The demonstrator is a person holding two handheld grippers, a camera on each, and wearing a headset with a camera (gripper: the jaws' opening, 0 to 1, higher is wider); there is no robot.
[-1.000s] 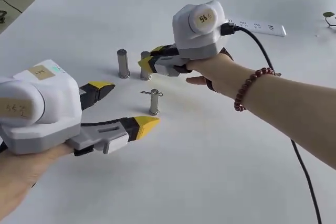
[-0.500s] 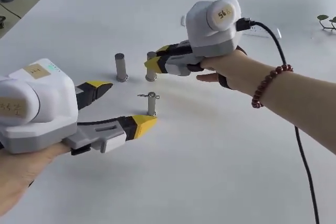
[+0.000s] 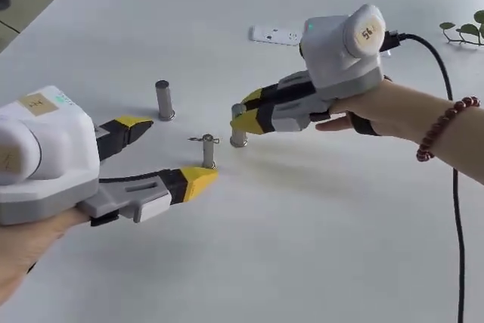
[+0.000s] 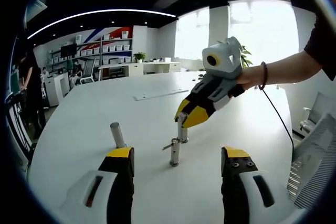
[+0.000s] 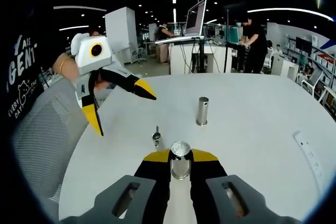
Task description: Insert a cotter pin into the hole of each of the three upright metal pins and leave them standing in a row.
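A: Right gripper [image 3: 240, 119] clamps a bare grey steel cylinder pin [image 5: 180, 163], far from the white desk's [image 3: 302, 247] edges. Left gripper [image 3: 172, 149] gapes wide, empty.

B: A careless swing could topple the cotter-pinned steel pin [image 3: 209, 150] just beside.

From the head we look down over the table [image 3: 318, 262]. Our left gripper view faces the pins [image 4: 175, 153] low and near; the right gripper view faces back, hard against one pin [image 5: 180, 163]. All share the pins.
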